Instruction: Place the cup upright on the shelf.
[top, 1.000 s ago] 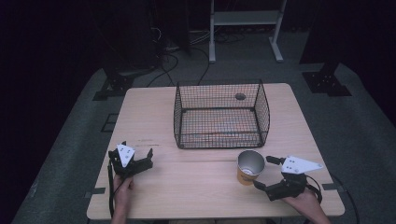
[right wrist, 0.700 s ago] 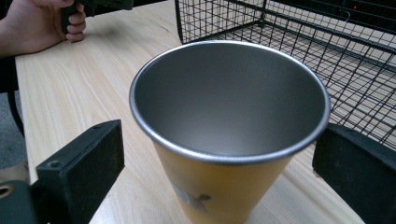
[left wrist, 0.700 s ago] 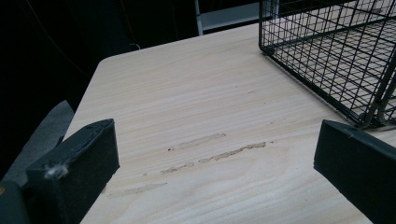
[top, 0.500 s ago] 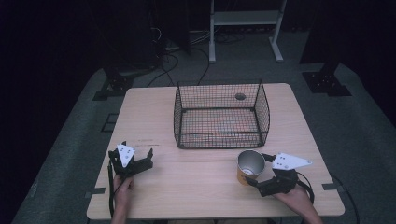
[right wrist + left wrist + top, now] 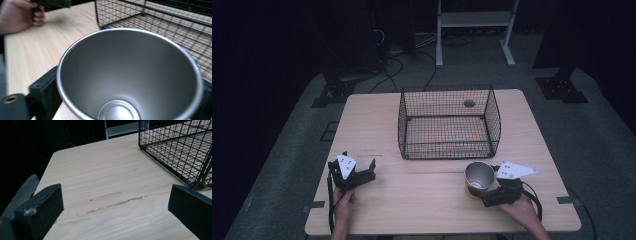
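Hiding right hand-held gripper (image 5: 484, 192) jaws, steel cup (image 5: 130, 75)

A black wire basket (image 5: 449, 125) is being seen standing upright on the light wooden table (image 5: 377, 125), just beyond the fingers on both sides. A small round hole (image 5: 469, 103) in the tabletop is being shown through the mesh at the basket's far side. Pale scuff marks (image 5: 112, 201) are lying on the wood between the fingers. A white metal stand (image 5: 474, 30) and cables (image 5: 397, 55) are being glimpsed on the dark floor well beyond.
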The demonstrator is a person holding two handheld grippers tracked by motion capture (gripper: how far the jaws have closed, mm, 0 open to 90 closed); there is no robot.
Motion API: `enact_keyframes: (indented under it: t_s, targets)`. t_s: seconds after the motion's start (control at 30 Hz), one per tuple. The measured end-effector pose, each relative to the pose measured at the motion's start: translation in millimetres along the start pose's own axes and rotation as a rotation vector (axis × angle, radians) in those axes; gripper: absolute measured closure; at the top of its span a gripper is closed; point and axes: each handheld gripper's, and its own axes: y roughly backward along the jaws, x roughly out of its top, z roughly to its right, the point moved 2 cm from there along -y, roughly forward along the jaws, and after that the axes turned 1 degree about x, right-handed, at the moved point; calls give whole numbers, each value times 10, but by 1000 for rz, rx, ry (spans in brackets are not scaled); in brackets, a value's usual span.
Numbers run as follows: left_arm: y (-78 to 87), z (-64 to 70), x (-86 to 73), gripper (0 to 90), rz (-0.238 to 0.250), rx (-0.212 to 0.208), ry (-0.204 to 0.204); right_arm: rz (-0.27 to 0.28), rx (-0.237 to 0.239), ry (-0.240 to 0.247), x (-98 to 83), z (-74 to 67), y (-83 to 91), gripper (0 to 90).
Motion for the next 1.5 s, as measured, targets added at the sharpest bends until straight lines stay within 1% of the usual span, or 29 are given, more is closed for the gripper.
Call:
enact_keyframes:
  t_s: [0.07,0.17,0.27,0.3,0.4,0.53,0.63,0.7,0.77,0.8,0.83,0.87,0.97,1.03,1.13,1.23,1.33,1.4,1.5]
  targets:
    - [-1,1,1,0,0,0,-1,-3,8,-1,0,4,5,120]
    - [0,-1,0,0,-1,0,2,-13,7,-3,6,11,17,122]
    - [2,-8,0,0,-1,0,5,-26,26,-16,35,23,29,124]
    - [2,-10,0,0,0,0,7,-30,36,-21,60,25,39,125]
    - [-1,-7,0,0,1,0,6,-35,59,-16,209,13,94,125]
    - [1,-14,0,0,1,0,11,-21,91,6,537,-3,181,125]
    - [0,-16,0,0,2,-2,14,-11,121,42,829,-4,199,126]
    - [2,-17,1,0,1,-2,12,-9,127,71,1052,21,187,126]
    - [2,-19,0,0,2,-2,14,-3,128,81,1215,65,163,125]
    - [2,-20,0,0,4,-2,18,-4,127,85,1400,141,110,125]
    - [3,-24,-1,0,3,-4,20,-4,127,85,1400,141,110,125]
    - [3,-26,0,0,4,-5,23,-15,121,94,1508,200,71,125]
    - [3,-30,0,0,5,-6,24,-18,116,92,1655,308,18,125]
    - [3,-30,0,0,5,-7,24,-23,102,92,1750,399,-37,125]
    - [4,-32,-1,0,6,-8,24,-30,99,77,1847,524,-151,125]
    - [4,-33,-1,0,5,-8,26,-38,90,55,1945,665,-325,125]
    - [4,-32,0,0,6,-7,24,-52,84,36,2007,765,-493,125]
    - [6,-33,-1,0,7,-8,25,-59,80,33,2047,821,-606,125]
    - [6,-34,-1,0,8,-10,25,-45,80,8,2094,914,-761,125]
